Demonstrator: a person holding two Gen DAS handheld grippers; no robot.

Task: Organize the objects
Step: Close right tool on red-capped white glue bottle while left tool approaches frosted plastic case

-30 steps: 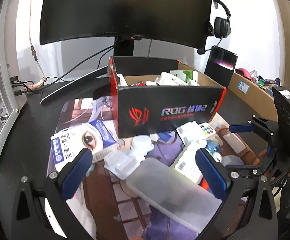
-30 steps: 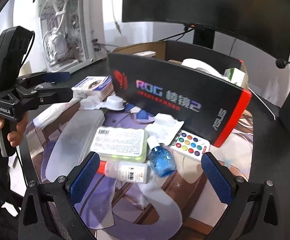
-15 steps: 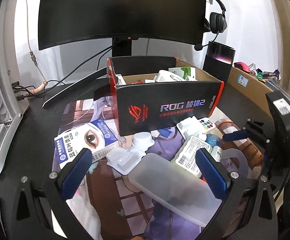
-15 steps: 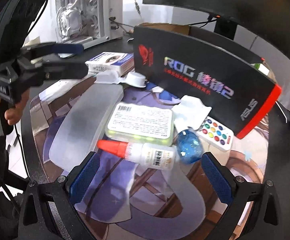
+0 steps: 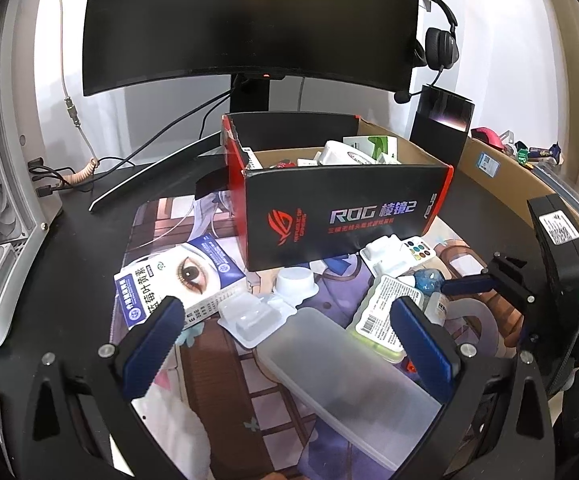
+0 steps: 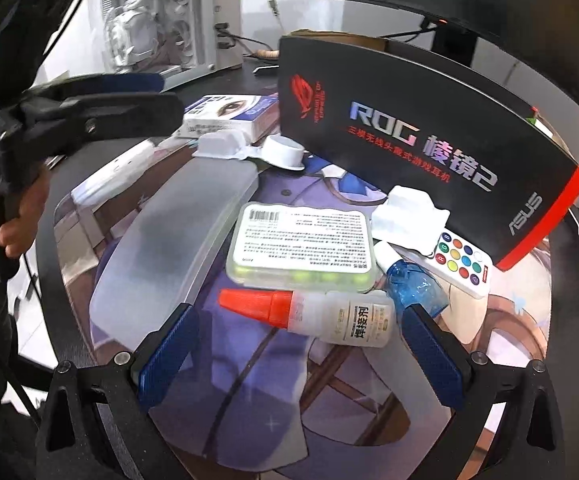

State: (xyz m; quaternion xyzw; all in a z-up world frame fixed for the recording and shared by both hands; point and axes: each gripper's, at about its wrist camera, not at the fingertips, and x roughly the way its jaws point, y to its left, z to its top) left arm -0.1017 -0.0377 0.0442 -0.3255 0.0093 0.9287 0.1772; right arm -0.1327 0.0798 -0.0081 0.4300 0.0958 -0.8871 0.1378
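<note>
Both tongs are spread wide and hold nothing. The left tongs (image 5: 285,334) hover over one long frosted plastic case (image 5: 345,380), which lies on the printed desk mat (image 5: 209,364) covering the black tabletop (image 5: 73,248). The right tongs (image 6: 299,350) hover over one small white glue bottle with a red pointed cap (image 6: 321,312), lying on its side between the blue pads.

Just behind this bottle lies one flat translucent box with green pieces inside and a white label on top (image 6: 303,246). Beside it, to the right, is one small blue bottle with a white cap (image 6: 411,276), also lying down, and then one white remote with coloured round buttons (image 6: 463,264).

I count three white plastic blister trays: one (image 6: 409,212) touching the remote, and two more — a square one (image 6: 221,144) and a round one (image 6: 285,154) — near the far end of the frosted case. One blue and white carton with a printed eye (image 5: 177,280) lies at the left side of the mat.

One black and red open cardboard box with "ROG" lettering (image 5: 337,220) stands behind all these things, already with several packages inside. Behind it stands one dark monitor (image 5: 249,24); one black headset (image 5: 439,48) hangs at its right.
</note>
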